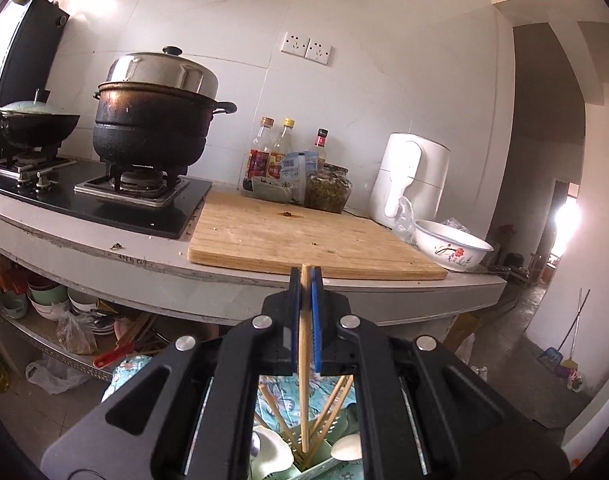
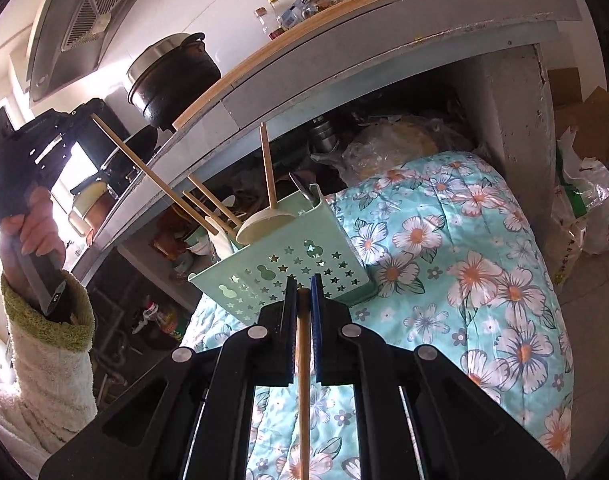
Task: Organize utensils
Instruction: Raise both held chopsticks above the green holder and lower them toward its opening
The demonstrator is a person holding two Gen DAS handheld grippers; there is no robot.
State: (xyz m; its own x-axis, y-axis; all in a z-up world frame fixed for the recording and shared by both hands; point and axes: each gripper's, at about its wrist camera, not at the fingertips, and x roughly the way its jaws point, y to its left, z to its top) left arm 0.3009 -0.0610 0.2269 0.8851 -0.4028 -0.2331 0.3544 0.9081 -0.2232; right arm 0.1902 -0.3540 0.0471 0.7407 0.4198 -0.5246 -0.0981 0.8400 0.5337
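Kitchen, table (image 1: 232, 276) above, floral quilt (image 2: 444, 240) below carrying green holder (image 2: 304, 264). Left tool (image 1: 305, 276) clamped on one chopstick (image 1: 303, 360), shaft near upright, lower tip already down inside holder directly beneath. Right tool (image 2: 303, 284) clamped on second chopstick (image 2: 303, 380), holder just ahead. Three more chopsticks, two pale spoons in holder.

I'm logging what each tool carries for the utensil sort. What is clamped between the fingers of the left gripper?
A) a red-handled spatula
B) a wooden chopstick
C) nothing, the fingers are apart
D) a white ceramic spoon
B: in the left wrist view the left gripper has its blue-padded fingers shut on a thin light wooden chopstick, whose lower end reaches down into the pale green perforated plastic utensil basket.
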